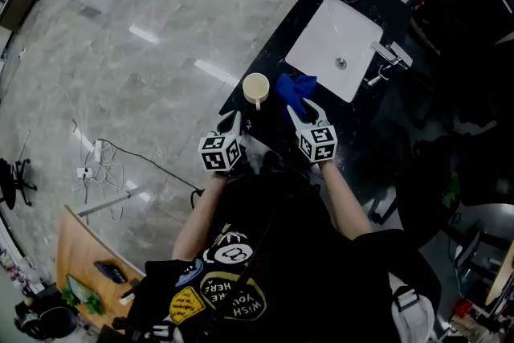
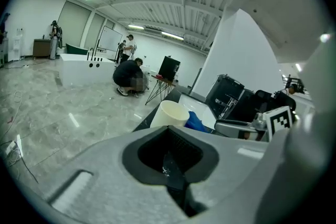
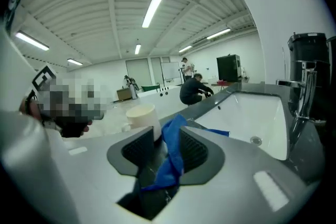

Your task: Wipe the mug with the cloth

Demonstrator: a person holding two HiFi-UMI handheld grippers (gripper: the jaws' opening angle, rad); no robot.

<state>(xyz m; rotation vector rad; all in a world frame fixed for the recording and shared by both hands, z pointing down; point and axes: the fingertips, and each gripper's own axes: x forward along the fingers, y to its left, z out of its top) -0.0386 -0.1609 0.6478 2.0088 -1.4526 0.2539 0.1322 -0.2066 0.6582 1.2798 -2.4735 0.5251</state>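
Judging wiping unstarted, I saw the right gripper (image 3: 167,136) open round the blue fabric cloth (image 3: 171,157), the left gripper (image 2: 169,136) shut and empty; next I needed to regrip and reach the cream ceramic mug (image 1: 256,87).

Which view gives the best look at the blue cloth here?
The right gripper view: the cloth fills the centre, hanging between the parted jaws. The head view shows it small, as a blue bunch beside the mug. The left gripper view shows only a blue corner behind the mug.
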